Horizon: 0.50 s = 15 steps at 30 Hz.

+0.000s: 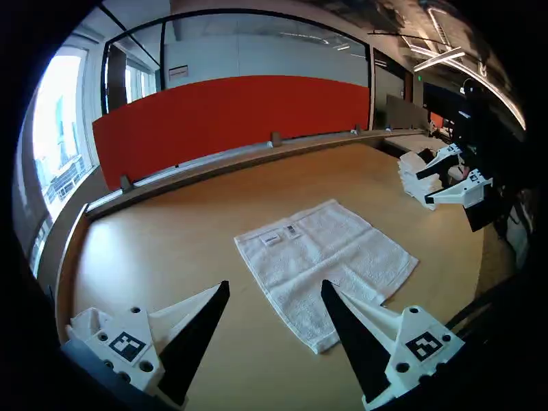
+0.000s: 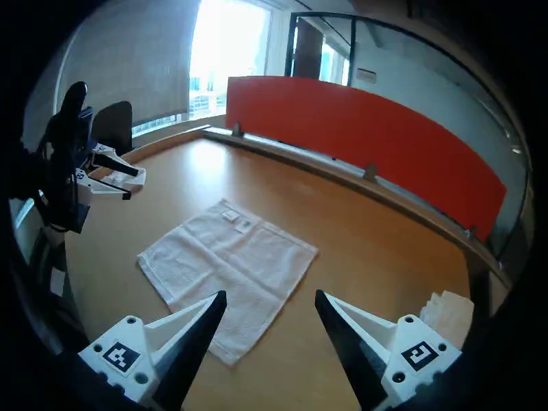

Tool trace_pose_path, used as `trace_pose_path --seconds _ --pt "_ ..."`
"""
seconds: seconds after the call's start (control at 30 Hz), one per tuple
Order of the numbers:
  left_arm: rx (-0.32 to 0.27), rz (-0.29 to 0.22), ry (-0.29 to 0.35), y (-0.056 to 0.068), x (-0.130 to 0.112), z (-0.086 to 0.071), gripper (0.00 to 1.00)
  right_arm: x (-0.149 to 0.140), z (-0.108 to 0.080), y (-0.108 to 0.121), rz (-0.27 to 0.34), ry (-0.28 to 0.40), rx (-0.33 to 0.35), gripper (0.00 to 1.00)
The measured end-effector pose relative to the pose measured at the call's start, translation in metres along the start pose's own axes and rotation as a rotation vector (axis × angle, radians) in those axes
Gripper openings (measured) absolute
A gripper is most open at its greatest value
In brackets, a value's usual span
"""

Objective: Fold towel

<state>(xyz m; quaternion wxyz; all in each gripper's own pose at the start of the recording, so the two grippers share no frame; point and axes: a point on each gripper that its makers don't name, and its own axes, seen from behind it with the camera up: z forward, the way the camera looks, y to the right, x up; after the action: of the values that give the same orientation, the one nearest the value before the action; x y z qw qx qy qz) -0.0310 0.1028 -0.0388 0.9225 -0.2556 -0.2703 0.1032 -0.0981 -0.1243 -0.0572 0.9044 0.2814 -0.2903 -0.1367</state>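
A white towel (image 1: 325, 264) lies flat and unfolded on the wooden table (image 1: 171, 240), with small labels near its far edge. My left gripper (image 1: 274, 284) hovers open over the towel's near left edge, nothing between its fingers. Across the table, the right gripper (image 1: 422, 186) stands open at the far right. In the right gripper view the same towel (image 2: 229, 274) spreads out ahead, and my right gripper (image 2: 269, 294) is open just above its near right side. The left gripper (image 2: 133, 183), held by a person at the left, is open too.
A red divider (image 1: 233, 120) runs along the table's far edge, also seen as the red divider (image 2: 370, 144). A stack of folded white towels (image 1: 413, 177) sits beside the right gripper, seen again as the stack (image 2: 449, 312). A dark chair (image 2: 113, 127) stands by the window.
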Motion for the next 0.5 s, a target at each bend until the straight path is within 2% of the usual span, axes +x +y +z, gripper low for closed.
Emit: trace_pose_path --seconds 0.5 --pt "-0.058 0.019 -0.109 0.023 -0.057 0.027 1.0 -0.06 0.029 -0.025 0.0 -0.094 0.041 1.0"
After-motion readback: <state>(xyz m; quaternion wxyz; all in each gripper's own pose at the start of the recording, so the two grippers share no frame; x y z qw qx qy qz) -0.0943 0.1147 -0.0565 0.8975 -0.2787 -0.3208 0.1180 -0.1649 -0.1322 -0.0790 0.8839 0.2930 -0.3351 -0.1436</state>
